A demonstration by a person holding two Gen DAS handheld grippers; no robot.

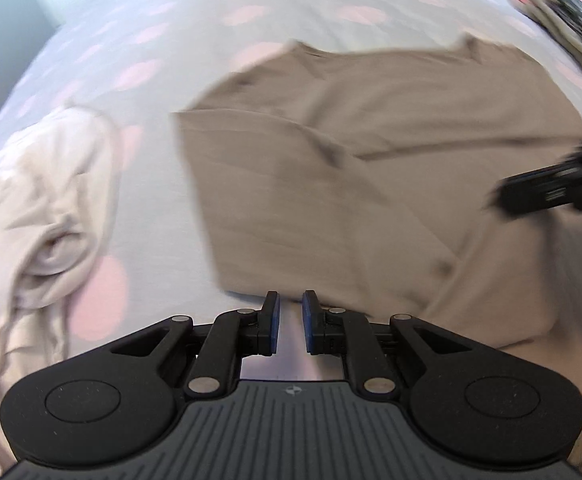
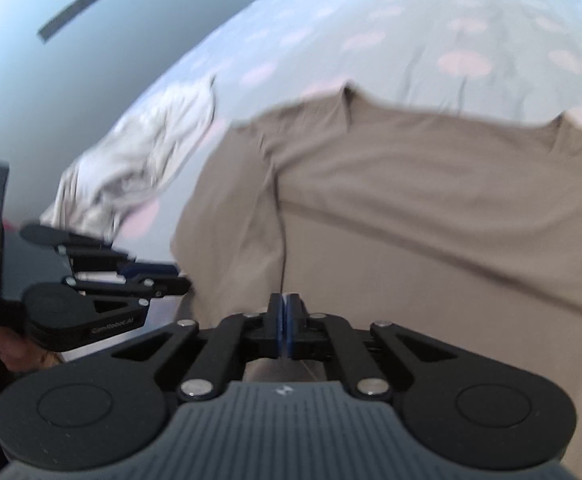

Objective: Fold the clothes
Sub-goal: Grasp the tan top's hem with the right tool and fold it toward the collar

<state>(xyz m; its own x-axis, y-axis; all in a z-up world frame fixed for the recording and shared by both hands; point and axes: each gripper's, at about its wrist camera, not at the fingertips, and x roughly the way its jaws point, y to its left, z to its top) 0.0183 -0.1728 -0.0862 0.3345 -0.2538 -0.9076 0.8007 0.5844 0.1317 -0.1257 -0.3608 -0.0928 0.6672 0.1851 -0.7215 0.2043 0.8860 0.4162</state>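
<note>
Lying crumpled at the far left of the bed [image 1: 195,20] is a pale garment [image 1: 39,208], well apart from both tongs. The left tongs [image 1: 291,322] are held narrowly parted and empty, just short of the near edge of the brown garment [image 1: 331,168], which is spread on the dotted sheet with its left part folded over. The right tongs [image 2: 283,326] are seen pressed together at the brown garment's near edge; whether cloth is pinched cannot be told.
</note>
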